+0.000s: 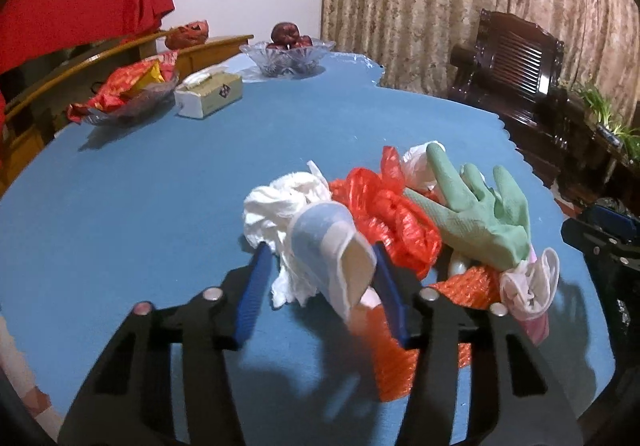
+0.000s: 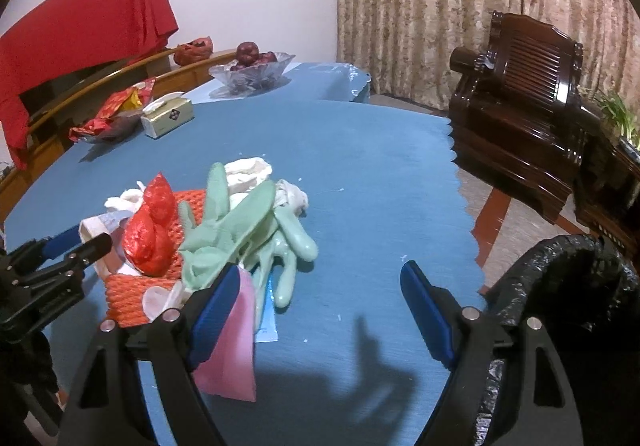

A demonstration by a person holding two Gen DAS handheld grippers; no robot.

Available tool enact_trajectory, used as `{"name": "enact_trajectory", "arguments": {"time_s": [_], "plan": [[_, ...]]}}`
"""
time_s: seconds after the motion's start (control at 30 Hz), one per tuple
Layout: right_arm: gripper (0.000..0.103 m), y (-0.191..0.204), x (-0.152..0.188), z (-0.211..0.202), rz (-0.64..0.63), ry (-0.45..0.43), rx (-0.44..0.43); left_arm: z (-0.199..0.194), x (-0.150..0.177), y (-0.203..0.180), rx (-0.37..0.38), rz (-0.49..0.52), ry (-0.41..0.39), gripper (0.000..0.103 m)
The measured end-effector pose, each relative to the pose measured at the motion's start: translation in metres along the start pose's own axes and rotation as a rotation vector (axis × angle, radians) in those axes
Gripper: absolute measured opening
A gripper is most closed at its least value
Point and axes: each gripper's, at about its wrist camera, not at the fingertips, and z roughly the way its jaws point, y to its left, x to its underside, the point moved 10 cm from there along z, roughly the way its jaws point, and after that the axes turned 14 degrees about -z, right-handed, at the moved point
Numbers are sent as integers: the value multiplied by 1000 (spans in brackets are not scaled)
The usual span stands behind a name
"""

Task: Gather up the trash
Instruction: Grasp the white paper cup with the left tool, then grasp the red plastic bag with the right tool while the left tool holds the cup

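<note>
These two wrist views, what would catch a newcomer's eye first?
A bright trash heap on the blue table: a green glove draped over a red bag. The left gripper straddles a paper cup; a black bin bag waits at the right.

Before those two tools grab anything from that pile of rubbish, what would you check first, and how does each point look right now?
1. Left tool lined up on a piece: ok, the paper cup sits between its blue fingers.
2. Fingers pressing on the cup: cannot tell.
3. Right tool ready: ok, wide open, nothing gripped; the green glove and pink cuff lie beside its left finger.
4. Bin within reach: ok, the black-lined bin stands just past the table edge.
5. Tools apart from each other: ok.
6. Loose bits that may drag along: not ok, white tissue touches the cup.
</note>
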Motion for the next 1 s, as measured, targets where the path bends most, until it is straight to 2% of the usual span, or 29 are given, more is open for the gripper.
{"name": "enact_trajectory", "arguments": {"time_s": [0.27,0.37,0.63,0.8,1.0], "plan": [[81,10,-6,-2,-10,-7,-15,13,5,-4,13,-8,29,24],[81,17,-8,-2,-16,-13,-25,9,6,0,19,-18,32,20],[78,31,-22,-9,-25,-55,-49,-5,7,6,38,-43,30,13],[76,46,-40,-12,-42,-89,-82,-21,-7,8,42,-47,-14,13],[67,80,-59,-2,-72,-99,-153,-36,-28,21,3,-57,-73,13]]}}
